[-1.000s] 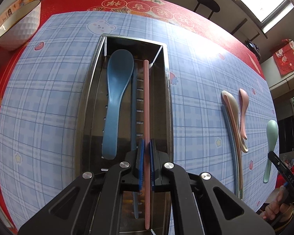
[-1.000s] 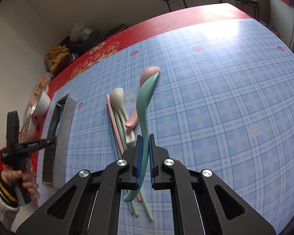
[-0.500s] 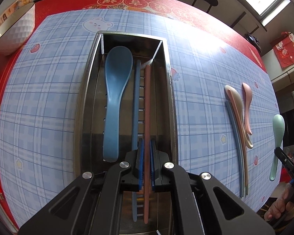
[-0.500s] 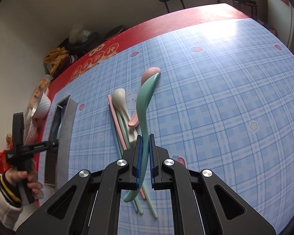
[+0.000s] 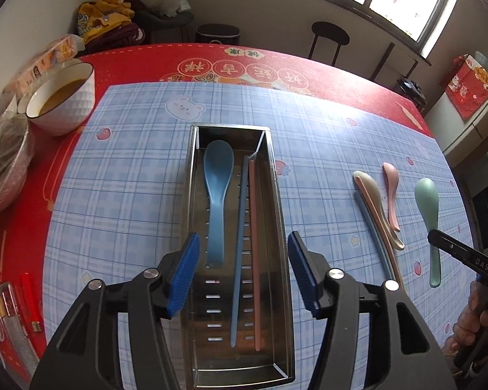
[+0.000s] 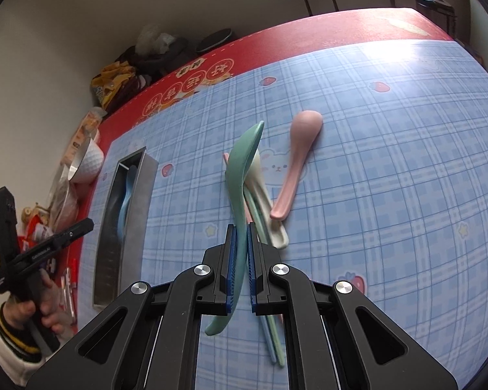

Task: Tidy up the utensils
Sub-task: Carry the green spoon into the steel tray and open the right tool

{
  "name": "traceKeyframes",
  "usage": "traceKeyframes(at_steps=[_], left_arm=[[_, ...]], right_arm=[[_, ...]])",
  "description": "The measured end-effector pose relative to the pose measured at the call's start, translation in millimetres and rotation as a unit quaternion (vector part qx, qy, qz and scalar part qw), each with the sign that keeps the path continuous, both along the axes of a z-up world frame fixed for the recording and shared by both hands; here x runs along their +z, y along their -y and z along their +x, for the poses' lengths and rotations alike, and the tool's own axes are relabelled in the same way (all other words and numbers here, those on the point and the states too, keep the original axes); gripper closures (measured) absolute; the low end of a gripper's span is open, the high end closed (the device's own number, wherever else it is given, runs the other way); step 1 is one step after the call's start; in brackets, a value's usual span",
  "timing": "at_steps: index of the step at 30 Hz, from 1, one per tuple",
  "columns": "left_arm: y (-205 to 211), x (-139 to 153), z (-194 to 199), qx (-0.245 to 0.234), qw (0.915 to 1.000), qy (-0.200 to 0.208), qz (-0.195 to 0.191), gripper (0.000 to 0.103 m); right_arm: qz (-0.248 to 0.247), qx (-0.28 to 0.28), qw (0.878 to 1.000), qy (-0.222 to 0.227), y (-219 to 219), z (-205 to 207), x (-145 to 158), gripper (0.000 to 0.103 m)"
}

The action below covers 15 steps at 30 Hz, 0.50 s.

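A long steel tray [image 5: 283,214] on the blue plaid mat holds a blue spoon [image 5: 216,191], a blue chopstick [image 5: 239,253] and a pink chopstick [image 5: 254,253]. My left gripper [image 5: 244,273] hovers above the tray, its jaws opening with nothing between them. My right gripper [image 6: 239,266] is shut on a green spoon [image 6: 242,178], lifted off the mat and also seen as the green spoon [image 5: 427,208] in the left wrist view. On the mat lie a pink spoon [image 6: 297,162], a cream spoon [image 6: 263,201] and several chopsticks [image 6: 271,338]. The tray [image 6: 130,221] sits to the left.
A white bowl [image 5: 63,97] with brownish liquid stands at the mat's far left corner, with bagged items [image 5: 3,159] beside it. Red lighters [image 5: 29,302] lie at the left edge. A stool [image 5: 328,40] and piled clothes [image 5: 110,22] stand beyond the red table.
My left gripper let go of the pink chopstick, which now lies in the tray, then opened and rose. My right gripper carried the green spoon leftward, away from the pink spoon.
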<state>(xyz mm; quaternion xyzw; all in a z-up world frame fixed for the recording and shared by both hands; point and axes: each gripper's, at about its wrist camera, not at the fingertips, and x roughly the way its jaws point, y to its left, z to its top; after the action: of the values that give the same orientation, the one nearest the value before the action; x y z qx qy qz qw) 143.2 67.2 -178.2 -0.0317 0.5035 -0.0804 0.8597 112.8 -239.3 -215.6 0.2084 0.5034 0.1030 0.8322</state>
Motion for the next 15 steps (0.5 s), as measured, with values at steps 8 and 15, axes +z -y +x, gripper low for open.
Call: traceKeyframes(at_steps=[8,15], left_arm=[[-28,15,-24,0.028,0.9991,0.031,-0.002,0.012],[-56,16,-24,0.047,0.9982,0.037,-0.011,0.006]], right_arm=[[0.001,0.047,0.999,-0.009,-50,20,12,0.096],[-0.001,0.087,0.996,-0.019,-105,45,25,0.096]])
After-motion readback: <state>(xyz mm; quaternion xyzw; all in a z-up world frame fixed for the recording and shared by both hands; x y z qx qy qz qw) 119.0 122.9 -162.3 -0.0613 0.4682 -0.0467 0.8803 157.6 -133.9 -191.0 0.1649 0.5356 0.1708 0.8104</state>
